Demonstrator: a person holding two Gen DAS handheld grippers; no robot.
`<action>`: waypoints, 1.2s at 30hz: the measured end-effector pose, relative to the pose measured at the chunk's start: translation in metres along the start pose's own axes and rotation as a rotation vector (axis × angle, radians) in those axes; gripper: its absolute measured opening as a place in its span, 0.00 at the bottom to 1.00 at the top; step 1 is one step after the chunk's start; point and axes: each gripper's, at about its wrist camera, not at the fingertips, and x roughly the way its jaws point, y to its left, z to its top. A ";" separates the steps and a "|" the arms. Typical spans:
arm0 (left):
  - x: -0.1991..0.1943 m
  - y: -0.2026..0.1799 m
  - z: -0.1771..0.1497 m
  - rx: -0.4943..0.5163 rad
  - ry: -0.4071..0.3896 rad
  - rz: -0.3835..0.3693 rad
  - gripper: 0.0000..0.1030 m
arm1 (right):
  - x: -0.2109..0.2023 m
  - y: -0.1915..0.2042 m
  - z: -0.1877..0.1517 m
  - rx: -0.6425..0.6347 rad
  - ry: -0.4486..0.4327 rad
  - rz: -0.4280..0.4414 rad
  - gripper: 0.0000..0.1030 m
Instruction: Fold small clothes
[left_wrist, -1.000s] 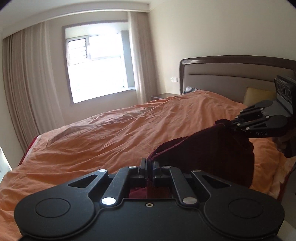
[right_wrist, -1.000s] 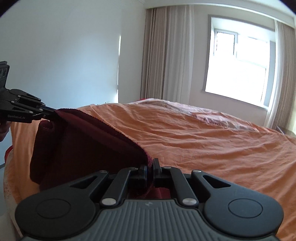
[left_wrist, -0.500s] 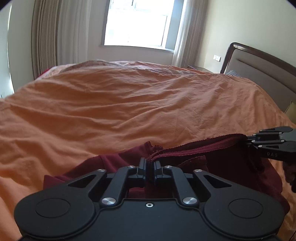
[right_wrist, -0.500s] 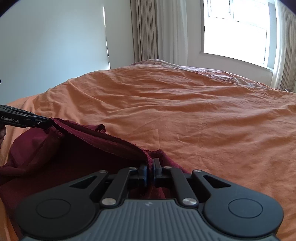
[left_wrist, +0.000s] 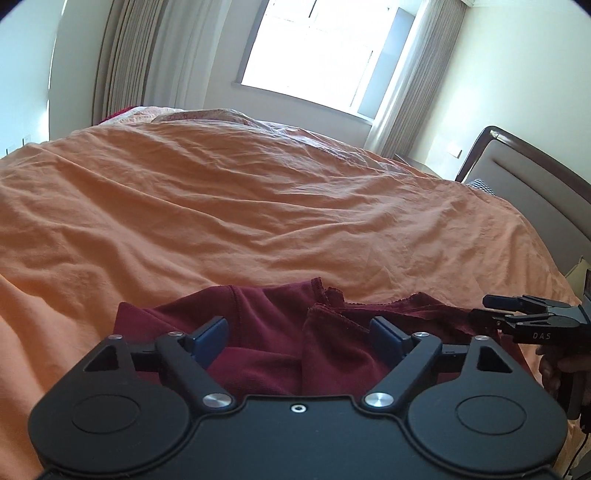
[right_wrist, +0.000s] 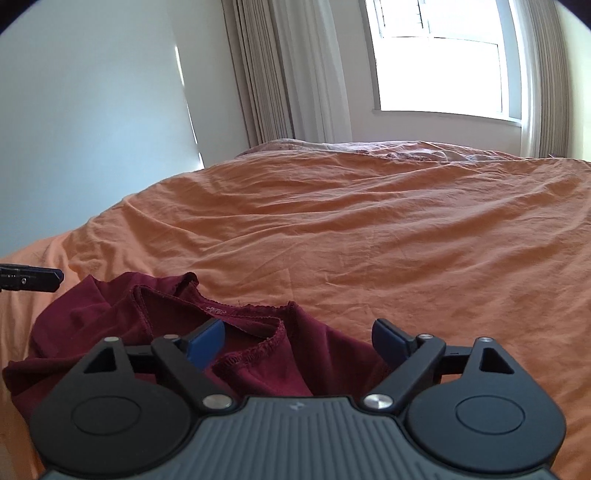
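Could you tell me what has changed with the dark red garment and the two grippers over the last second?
Both grippers came down from holding the dark red garment stretched in the air and laid it on the orange bedcover. The left gripper and right gripper have let go; their jaws are opening, the cloth loose between them. The bedcover stayed as it was.

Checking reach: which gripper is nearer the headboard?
Right. The right gripper is at the dark red garment's end toward the headboard; the left gripper, jaws opening like the right's, is at the far end.
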 end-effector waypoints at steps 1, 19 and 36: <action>-0.007 -0.003 -0.002 0.016 -0.011 0.000 0.87 | -0.007 -0.002 -0.002 0.002 -0.006 0.009 0.94; -0.035 -0.059 -0.074 0.442 0.044 0.039 0.49 | -0.014 0.014 -0.054 -0.169 -0.045 -0.028 0.69; -0.067 0.017 -0.046 0.111 -0.189 0.180 0.05 | 0.008 -0.010 -0.015 -0.033 -0.119 -0.195 0.07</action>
